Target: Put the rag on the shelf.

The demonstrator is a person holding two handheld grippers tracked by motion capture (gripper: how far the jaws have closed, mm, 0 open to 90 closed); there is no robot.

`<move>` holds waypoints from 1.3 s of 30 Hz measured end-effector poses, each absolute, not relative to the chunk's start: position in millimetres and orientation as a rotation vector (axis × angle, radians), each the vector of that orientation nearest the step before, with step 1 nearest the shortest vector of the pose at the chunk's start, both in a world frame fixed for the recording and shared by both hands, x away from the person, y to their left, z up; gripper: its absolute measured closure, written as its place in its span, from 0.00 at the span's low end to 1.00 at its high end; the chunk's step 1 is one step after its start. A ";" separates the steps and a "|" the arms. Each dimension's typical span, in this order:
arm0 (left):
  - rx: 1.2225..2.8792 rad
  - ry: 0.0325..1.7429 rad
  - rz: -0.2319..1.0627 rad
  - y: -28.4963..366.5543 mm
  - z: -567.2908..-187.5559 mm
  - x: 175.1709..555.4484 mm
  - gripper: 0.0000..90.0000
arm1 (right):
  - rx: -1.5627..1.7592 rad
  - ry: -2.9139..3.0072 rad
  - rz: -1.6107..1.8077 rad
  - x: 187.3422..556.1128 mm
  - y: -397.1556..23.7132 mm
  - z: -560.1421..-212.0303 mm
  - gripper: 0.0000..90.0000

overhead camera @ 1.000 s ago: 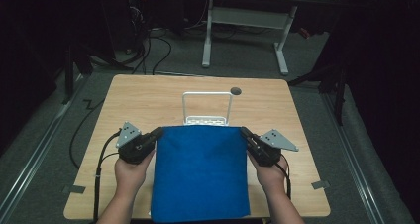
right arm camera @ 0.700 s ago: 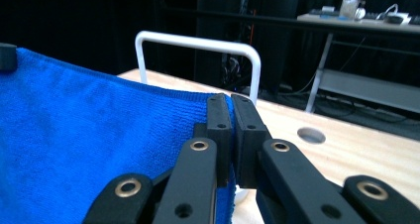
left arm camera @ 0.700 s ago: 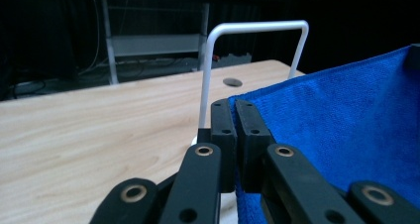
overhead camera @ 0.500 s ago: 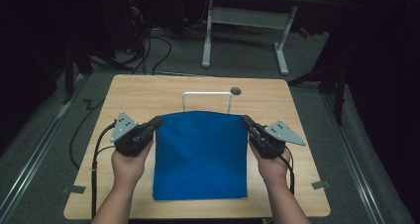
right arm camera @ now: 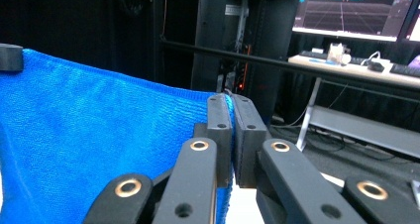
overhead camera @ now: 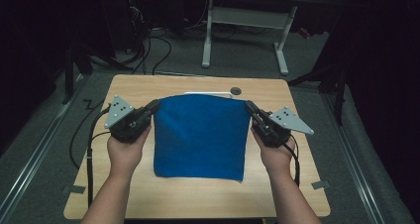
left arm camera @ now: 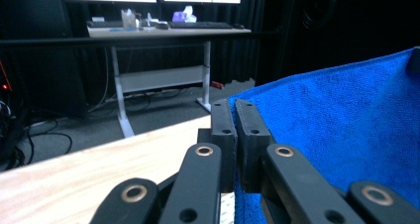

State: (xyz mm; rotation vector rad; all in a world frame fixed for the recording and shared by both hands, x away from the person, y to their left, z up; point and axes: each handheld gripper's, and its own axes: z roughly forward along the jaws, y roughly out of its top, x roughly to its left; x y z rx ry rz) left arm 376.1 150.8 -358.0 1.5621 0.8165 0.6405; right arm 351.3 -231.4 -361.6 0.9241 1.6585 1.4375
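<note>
Since the earlier frames both grippers are rising together, and the blue cloth (overhead camera: 200, 137) is coming up off the wooden table (overhead camera: 148, 194) with them: a second ago it was lying mostly flat with its near edge at the table's front, and now its top edge is being held taut in the air while the lower edge is trailing on the tabletop nearer the middle. In the high view the left gripper (overhead camera: 154, 106) is pinching the cloth's upper left corner and the right gripper (overhead camera: 247, 106) is pinching the upper right corner, each carried by a hand, the left hand (overhead camera: 124, 152) and the right hand (overhead camera: 275, 154), coming in from the bottom. In the left gripper view the left gripper (left arm camera: 235, 105) is showing its jaws pressed together with the blue fabric (left arm camera: 341, 130) caught between them and spreading away to the right; the other gripper's tip is appearing at the far corner of the cloth. In the right gripper view the right gripper (right arm camera: 231, 99) is likewise clamping a thin fold of cloth (right arm camera: 99, 144), which is stretching off to the left. The cloth is hanging between the two grippers as a nearly square sheet, tilting toward the person. Behind its top edge a white wire rack (overhead camera: 208, 92) is just peeking out on the table, beside a round cable hole (overhead camera: 236, 90). Cables are trailing from both grippers over the table's edges.
</note>
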 end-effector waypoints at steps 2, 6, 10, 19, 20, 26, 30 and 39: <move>1.557 0.810 0.650 151.5 -351.9 377.2 0.98 | 0.913 1.645 1.445 352.3 -230.9 -354.7 0.98; 1.545 0.799 0.662 152.1 -341.0 380.3 0.98 | 0.898 1.627 1.455 354.7 -229.9 -344.1 0.98; 1.537 0.787 0.672 151.4 -331.6 384.3 0.98 | 0.886 1.620 1.454 359.2 -228.8 -334.4 0.98; 1.549 0.783 0.697 152.0 -324.6 395.2 0.98 | 0.889 1.625 1.446 371.9 -228.1 -328.9 0.98; 1.549 0.786 0.693 152.5 -323.6 398.6 0.98 | 0.891 1.623 1.449 374.2 -229.0 -328.2 0.98; 1.574 0.776 0.698 150.5 -316.5 422.1 0.98 | 0.916 1.608 1.460 391.6 -234.4 -321.8 0.98; 1.582 0.800 0.713 148.6 -311.5 439.7 0.98 | 0.933 1.595 1.453 405.7 -239.2 -315.8 0.98; 1.595 0.819 0.770 142.6 -301.5 471.9 0.98 | 0.932 1.591 1.449 437.5 -240.2 -302.4 0.98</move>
